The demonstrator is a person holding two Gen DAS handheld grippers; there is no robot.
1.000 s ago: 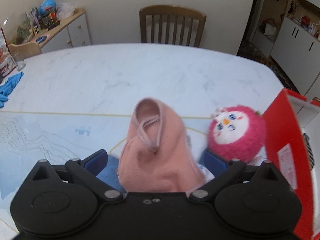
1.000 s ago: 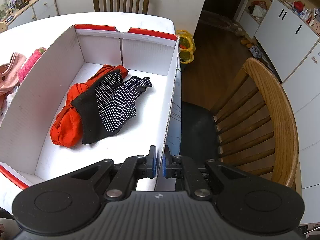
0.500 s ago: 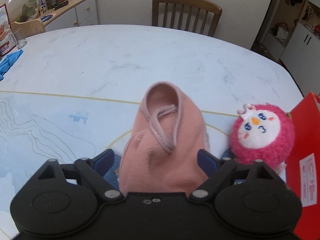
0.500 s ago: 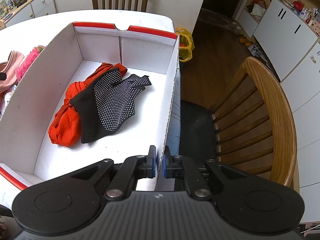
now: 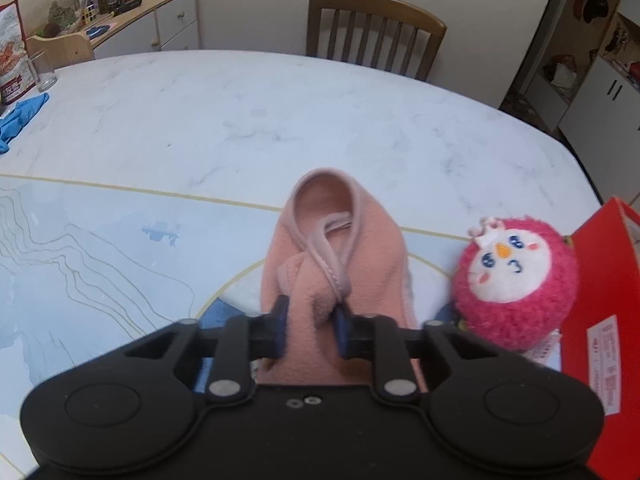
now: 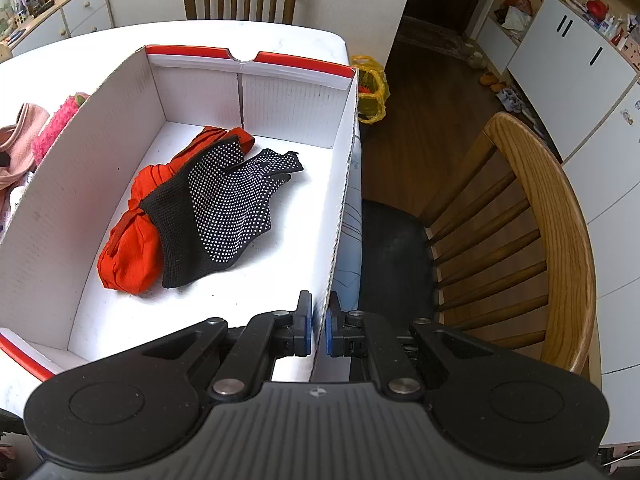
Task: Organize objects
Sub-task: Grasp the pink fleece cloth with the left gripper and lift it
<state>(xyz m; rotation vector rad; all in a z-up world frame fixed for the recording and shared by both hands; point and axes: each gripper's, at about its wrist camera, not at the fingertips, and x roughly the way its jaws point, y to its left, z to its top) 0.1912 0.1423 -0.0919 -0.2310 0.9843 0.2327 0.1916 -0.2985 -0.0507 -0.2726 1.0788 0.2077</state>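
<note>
Left wrist view shows one pink fleece cloth (image 5: 332,264) on the counter (image 5: 240,120), pinched between the fingers of the left tool (image 5: 310,326), with one pink plush toy (image 5: 516,284) just to its right beside the red box wall (image 5: 600,280). Right wrist view alone shows the box (image 6: 72,168) interior, holding one red cloth (image 6: 132,244) and one black dotted glove (image 6: 224,208) lying partly over it, while the right tool (image 6: 317,330) is clamped on the box's right wall.

A white marble table (image 5: 280,120) carries everything. A pale blue mat (image 5: 80,248) covers its near side. On it lie a pink garment (image 5: 360,248), a pink plush (image 5: 516,280) and a red box (image 6: 256,92) toward the right edge.
</note>
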